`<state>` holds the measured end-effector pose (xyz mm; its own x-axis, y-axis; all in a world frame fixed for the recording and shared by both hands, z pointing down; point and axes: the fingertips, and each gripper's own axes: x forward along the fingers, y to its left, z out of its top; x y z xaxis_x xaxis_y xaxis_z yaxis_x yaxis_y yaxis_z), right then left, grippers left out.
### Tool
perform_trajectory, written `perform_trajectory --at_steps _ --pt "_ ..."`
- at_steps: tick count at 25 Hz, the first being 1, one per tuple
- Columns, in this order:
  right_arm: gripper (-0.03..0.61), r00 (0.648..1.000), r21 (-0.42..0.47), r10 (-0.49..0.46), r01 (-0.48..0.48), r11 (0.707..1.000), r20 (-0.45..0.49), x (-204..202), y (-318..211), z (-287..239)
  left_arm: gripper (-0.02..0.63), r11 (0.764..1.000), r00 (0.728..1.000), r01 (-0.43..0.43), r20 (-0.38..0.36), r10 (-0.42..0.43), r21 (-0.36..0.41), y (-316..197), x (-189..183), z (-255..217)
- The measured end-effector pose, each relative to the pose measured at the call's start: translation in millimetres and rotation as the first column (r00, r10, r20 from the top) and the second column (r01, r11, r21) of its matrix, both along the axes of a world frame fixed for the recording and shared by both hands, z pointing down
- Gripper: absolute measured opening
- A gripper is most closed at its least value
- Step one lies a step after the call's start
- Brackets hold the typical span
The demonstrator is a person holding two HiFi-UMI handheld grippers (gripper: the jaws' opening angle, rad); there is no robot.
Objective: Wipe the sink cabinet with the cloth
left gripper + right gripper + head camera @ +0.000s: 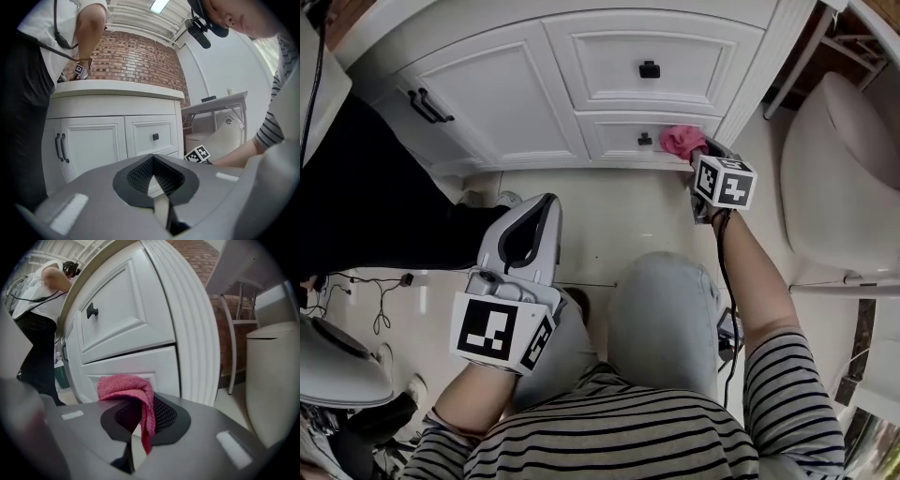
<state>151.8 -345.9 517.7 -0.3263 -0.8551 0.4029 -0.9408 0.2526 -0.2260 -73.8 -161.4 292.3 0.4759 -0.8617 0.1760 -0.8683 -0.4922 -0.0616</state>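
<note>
The white sink cabinet (534, 94) fills the top of the head view, with a door and two drawers. A pink cloth (681, 141) is bunched against the lower drawer (619, 139), just right of its black knob. My right gripper (699, 152) is shut on that cloth; in the right gripper view the cloth (129, 387) hangs out of the right gripper (140, 405) in front of the drawer face (136, 363). My left gripper (546, 202) hovers low over the floor, well short of the cabinet, shut and empty. The left gripper (153, 163) faces the cabinet (98, 140).
A person in black trousers (375, 197) stands at the cabinet's left end. A white toilet (839, 178) sits close on the right, with a metal-legged table (234, 310) behind it. Cables (356, 286) lie on the floor at left. My knee (661, 309) is under the right arm.
</note>
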Motion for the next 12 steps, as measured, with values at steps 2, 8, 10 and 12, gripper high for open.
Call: perform_trajectory --at_steps 2,8,10,12 --pt "0.040 1.000 0.002 0.007 -0.007 1.000 -0.019 13.8 3.4 4.7 0.001 1.000 1.000 -0.007 0.005 0.007 -0.007 -1.9 4.7 2.8" --pt "0.040 0.987 -0.029 0.159 -0.159 0.987 0.007 72.3 10.6 19.7 0.001 1.000 1.000 -0.011 0.010 0.012 -0.015 -7.7 6.0 6.4" --pt "0.038 0.975 -0.034 0.223 -0.223 0.974 -0.006 92.3 15.3 20.8 0.001 1.000 1.000 -0.009 0.007 0.009 -0.019 -8.3 3.3 7.2" --pt "0.038 0.977 -0.017 0.213 -0.213 0.977 -0.035 89.1 22.8 19.2 0.001 1.000 1.000 -0.003 0.001 0.003 -0.023 -8.2 -1.6 8.0"
